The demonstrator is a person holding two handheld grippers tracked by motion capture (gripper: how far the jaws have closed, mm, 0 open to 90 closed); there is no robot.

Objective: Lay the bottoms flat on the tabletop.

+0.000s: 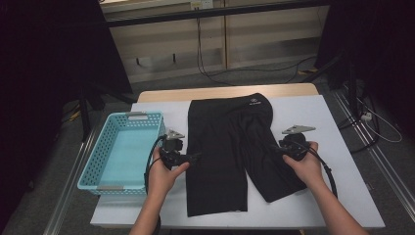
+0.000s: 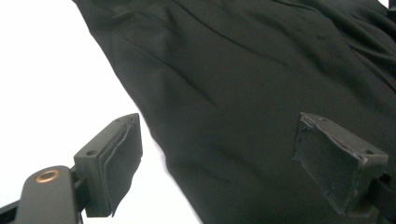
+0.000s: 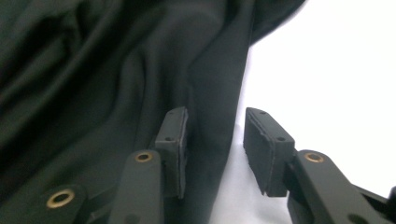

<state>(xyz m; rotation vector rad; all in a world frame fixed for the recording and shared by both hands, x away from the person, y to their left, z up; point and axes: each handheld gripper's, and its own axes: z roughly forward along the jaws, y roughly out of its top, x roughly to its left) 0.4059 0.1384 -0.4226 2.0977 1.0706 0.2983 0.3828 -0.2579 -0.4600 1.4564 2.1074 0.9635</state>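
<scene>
Shorts (image 1: 230,147) lay flat on the desk (image 1: 313,117), both legs unfolded. Left tongs (image 2: 219,154) stood spread wide over the left leg's outer edge, gripping nothing. Right tongs (image 3: 215,140) straddled the right leg's hem, parted, not yet pinching. Folding looked unstarted; 1 blue basket (image 1: 93,166) waited alongside.

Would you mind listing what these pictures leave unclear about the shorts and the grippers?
- High view: the logo on the black shorts waistband is too small to read.
- High view: the left gripper and right gripper merge with the dark cloth.
- Right gripper view: the shorts' edge lies between the pads; contact is unclear.
</scene>
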